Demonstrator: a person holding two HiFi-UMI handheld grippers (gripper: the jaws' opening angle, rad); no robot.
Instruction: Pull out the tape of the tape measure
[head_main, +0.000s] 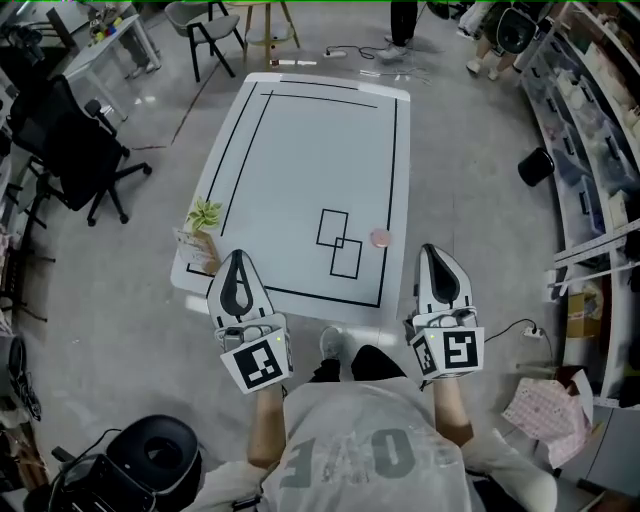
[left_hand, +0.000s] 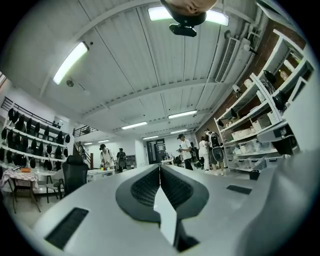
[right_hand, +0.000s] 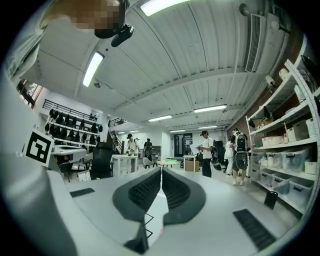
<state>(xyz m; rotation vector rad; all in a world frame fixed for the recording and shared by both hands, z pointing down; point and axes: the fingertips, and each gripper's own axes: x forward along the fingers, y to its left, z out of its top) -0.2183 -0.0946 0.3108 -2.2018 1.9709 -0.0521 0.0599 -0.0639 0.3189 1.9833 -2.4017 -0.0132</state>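
From above, a small pink tape measure (head_main: 380, 238) lies near the white table's (head_main: 300, 150) right edge, apart from the left gripper (head_main: 238, 262) and right gripper (head_main: 432, 255). In the left gripper view the jaws are pressed together, empty. The right gripper view shows the same.

A small, round, pinkish tape measure (head_main: 380, 238) lies on the white desk (head_main: 300, 150), right of frame centre, beside 2 outlined squares (head_main: 333, 228).

The table (head_main: 300, 150) is being seen as smooth, matt white; the left gripper (head_main: 237, 257) and right gripper (head_main: 432, 251) are being seen as matt pale plastic with ribbed black pads (left_hand: 142, 189).
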